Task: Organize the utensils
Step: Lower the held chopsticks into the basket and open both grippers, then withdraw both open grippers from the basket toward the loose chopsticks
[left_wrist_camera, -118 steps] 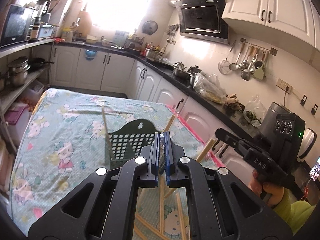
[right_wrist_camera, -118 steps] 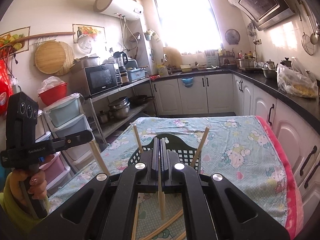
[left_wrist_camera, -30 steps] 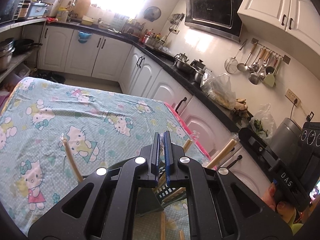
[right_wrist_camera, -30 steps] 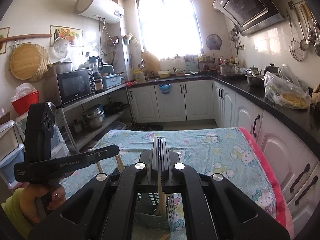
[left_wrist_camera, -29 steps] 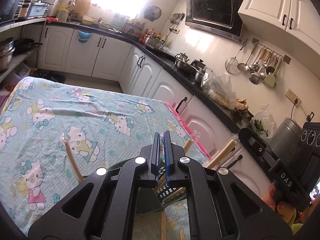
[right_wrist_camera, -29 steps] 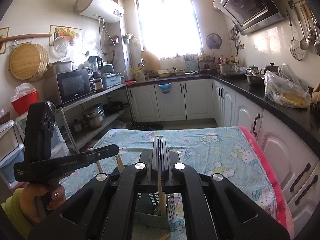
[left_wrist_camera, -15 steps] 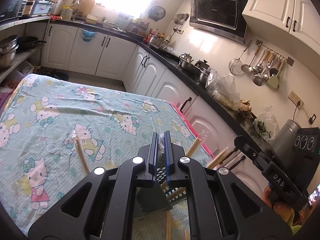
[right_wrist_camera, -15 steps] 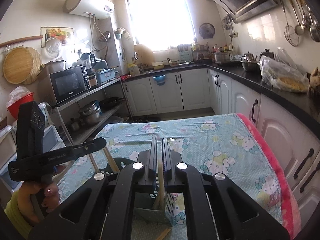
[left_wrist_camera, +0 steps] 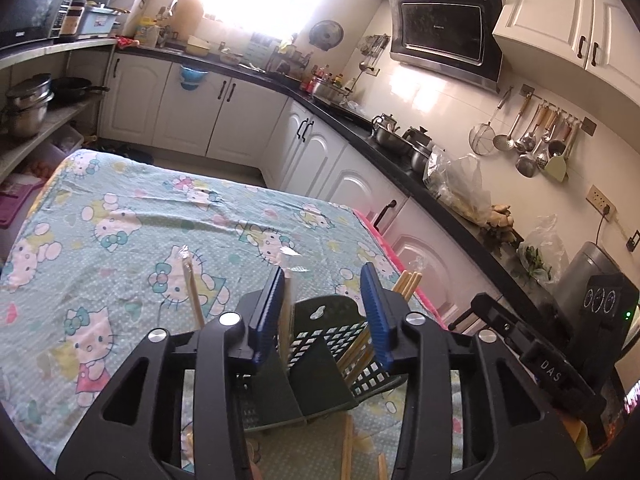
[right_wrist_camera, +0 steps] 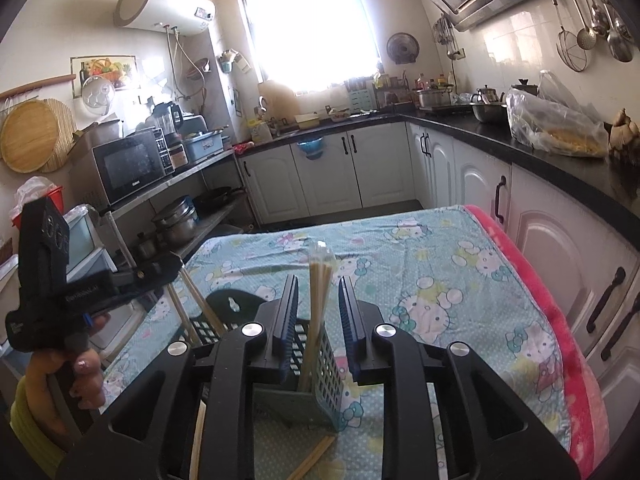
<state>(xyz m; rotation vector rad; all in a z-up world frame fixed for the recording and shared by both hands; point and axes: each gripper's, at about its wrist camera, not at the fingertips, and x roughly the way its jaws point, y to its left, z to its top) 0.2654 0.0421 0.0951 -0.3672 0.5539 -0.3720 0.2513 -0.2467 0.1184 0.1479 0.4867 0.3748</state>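
A dark green slotted utensil basket (left_wrist_camera: pixel 320 364) stands on the table just under both grippers. My left gripper (left_wrist_camera: pixel 322 312) has its jaws opening. A wrapped chopstick (left_wrist_camera: pixel 285 312) stands in the basket beside the left pad, free of the right pad. My right gripper (right_wrist_camera: pixel 319 312) is opening too. A wrapped pair of chopsticks (right_wrist_camera: pixel 319 292) stands upright between its pads in the basket (right_wrist_camera: pixel 326 364), with a gap on each side. More chopsticks (left_wrist_camera: pixel 406 284) lean in the basket's right side, and one chopstick (left_wrist_camera: pixel 191 288) leans at its left.
Loose chopsticks (right_wrist_camera: pixel 314 456) lie on the Hello Kitty tablecloth (left_wrist_camera: pixel 120 220) close to the basket. A person's hand (right_wrist_camera: pixel 76 380) holds the left gripper's handle. White cabinets and a black counter (left_wrist_camera: pixel 440 200) run along the right; shelves with pots (right_wrist_camera: pixel 176 220) stand left.
Both grippers were shut on chopsticks above the basket and have sunk towards it. Their jaws have now parted, leaving the chopsticks standing in the basket.
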